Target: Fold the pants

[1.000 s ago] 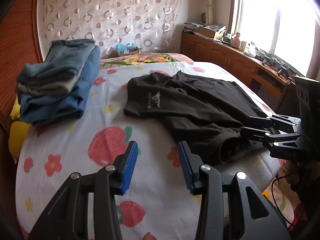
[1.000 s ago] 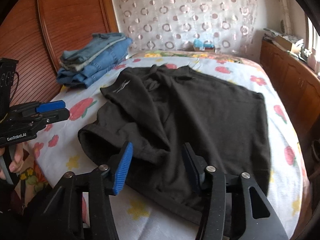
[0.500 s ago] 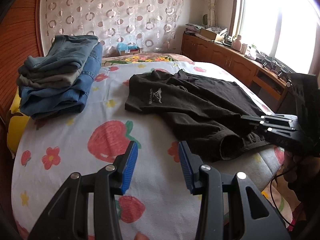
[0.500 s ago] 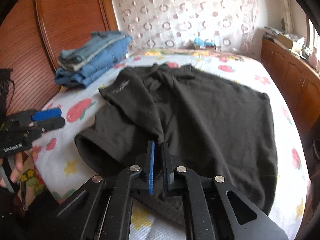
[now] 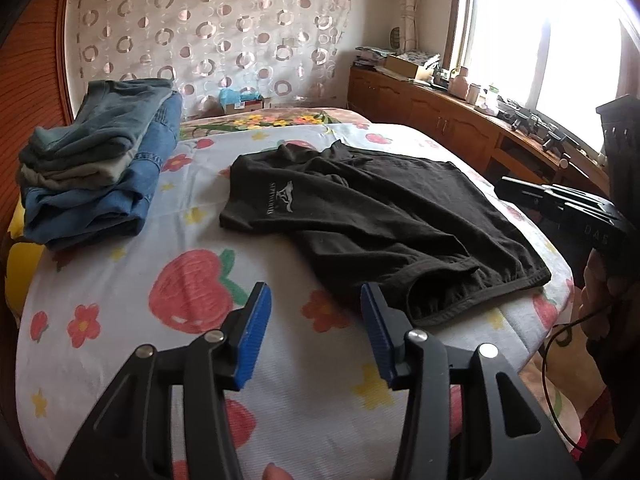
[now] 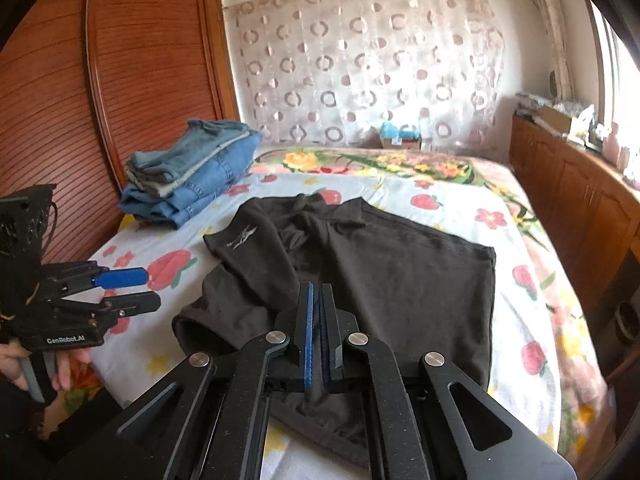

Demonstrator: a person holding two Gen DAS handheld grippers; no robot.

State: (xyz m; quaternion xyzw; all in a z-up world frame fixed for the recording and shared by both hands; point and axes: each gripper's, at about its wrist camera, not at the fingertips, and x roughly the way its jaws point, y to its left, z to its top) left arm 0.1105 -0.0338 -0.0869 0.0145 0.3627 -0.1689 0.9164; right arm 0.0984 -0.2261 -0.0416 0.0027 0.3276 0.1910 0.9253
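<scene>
A black garment [image 5: 384, 224] [image 6: 380, 280] lies spread flat on the flowered bedsheet [image 5: 160, 320]; one near corner is folded over and shows a pale logo. My left gripper [image 5: 316, 320] [image 6: 136, 288] hovers over bare sheet just left of the garment's near hem. Its jaws are opening and nothing is between them. My right gripper [image 6: 316, 292] [image 5: 504, 186] is shut, blue pads together, raised above the garment's near part. In the left wrist view the cloth stays flat and none rises to it.
A stack of folded jeans [image 5: 96, 176] [image 6: 192, 176] sits at the bed's far left by the wooden headboard [image 6: 100, 100]. Wooden cabinets [image 5: 440, 120] with clutter run under the window on the right. A small box [image 6: 400, 136] stands past the bed.
The right gripper closed from wide open over the garment's near hem, then rose with its pads together. The left jaws spread slightly wider; that hand stayed about where it was.
</scene>
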